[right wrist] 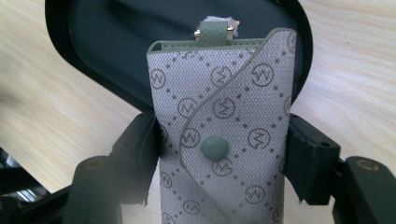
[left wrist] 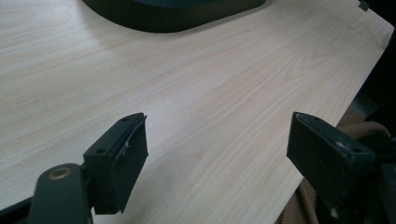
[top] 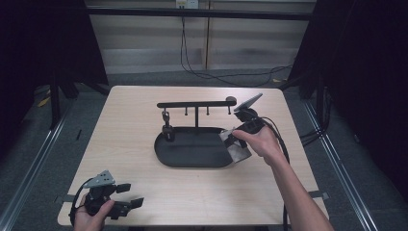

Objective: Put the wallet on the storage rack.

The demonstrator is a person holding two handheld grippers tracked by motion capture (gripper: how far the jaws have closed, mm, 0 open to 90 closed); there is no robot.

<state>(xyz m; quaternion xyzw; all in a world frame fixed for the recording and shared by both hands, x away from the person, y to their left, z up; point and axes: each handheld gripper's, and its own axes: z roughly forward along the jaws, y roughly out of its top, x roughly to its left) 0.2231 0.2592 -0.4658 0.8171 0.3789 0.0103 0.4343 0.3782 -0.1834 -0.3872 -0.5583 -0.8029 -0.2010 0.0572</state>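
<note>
left gripper [top: 129, 195] sits idle at the near-left corner of the wooden table [top: 130, 144], jaws spread wide, nothing between them, bare wood under it in the left gripper view. right gripper [top: 230, 138] is clamped on a grey monogram key pouch [right wrist: 222, 135], one pad on each side edge, snap button facing its camera, metal clasp poking out the top. pouch hangs over the right end of the black oval tray [top: 192, 149], which carries the hanger rack [top: 196, 104].

step in hand looks like getting the pouch onto or off the rack. my take:
- keep the squeeze steady; pouch is soft fabric and can twist between the pads
- keep the clasp end up and clear so it can meet a hook
- come at the bar from the side, so the tray rim isn't bumped
- left gripper could pin the tray if it slides

count: two grippers, one tray, one rack with about four hooks under the bar (small, hard to count), one dark item [top: 167, 131] hanging from the leftmost hook, one pouch.
</note>
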